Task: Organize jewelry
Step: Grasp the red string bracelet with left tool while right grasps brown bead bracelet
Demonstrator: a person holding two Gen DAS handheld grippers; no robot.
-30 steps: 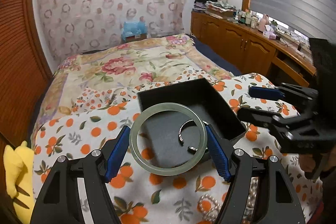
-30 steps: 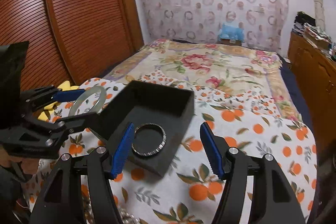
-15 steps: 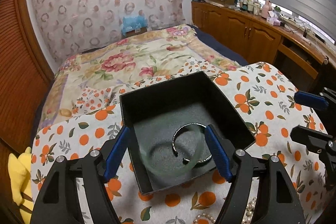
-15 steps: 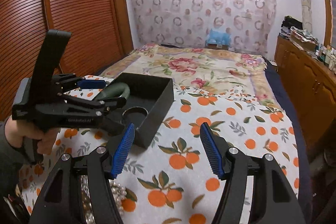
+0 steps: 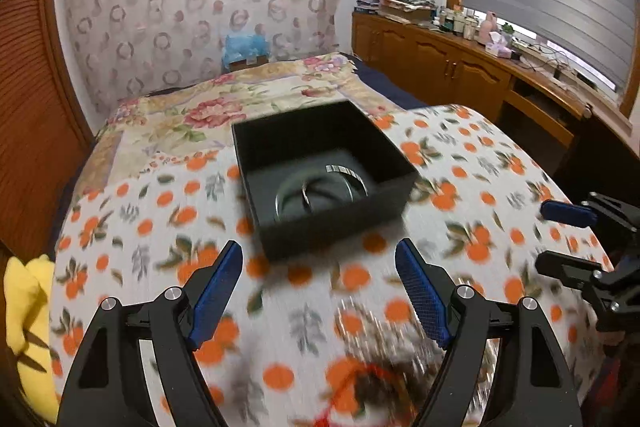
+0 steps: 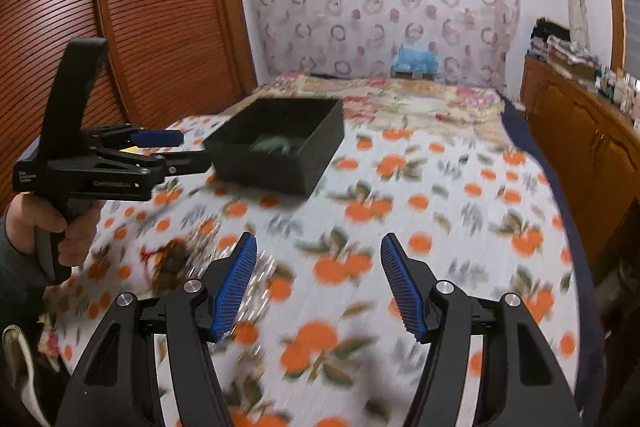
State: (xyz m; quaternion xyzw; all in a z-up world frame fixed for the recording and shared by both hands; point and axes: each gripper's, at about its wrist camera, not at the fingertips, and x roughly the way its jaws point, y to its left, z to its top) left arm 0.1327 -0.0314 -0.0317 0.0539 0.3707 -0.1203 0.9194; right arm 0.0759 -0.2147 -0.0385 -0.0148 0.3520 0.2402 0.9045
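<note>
Currently, scene as follows:
Left gripper point(image 5: 318, 261): being held spread wide, nothing between the blue pads, hovering over the orange-print cloth point(image 5: 460, 163) on the near side of the box.
Right gripper point(image 6: 318, 255): being held spread wide too, nothing being gripped; also seen at the right edge of the left wrist view point(image 5: 560, 235).
Box point(image 5: 320, 171): black, open-topped, being seen resting on the cloth ahead of both grippers; in the right wrist view point(image 6: 280, 143) it is sitting left of centre, just beyond the left gripper's tips point(image 6: 176, 151).
Green bangle point(image 5: 320, 193): lying flat on the box floor.
Silver cuff point(image 5: 342, 175): lying in the same box, overlapping the bangle; exact contact cannot be told through blur.
Loose jewelry pile point(image 5: 376, 375): being smeared by motion blur on the cloth near the bottom of the left wrist view, below the left gripper; a red strand and pale beads are being made out, nothing finer.
Person's hand point(image 6: 60, 227): being wrapped around the left gripper's handle.
Bed point(image 6: 400, 99): floral cover, lying behind the cloth.
</note>
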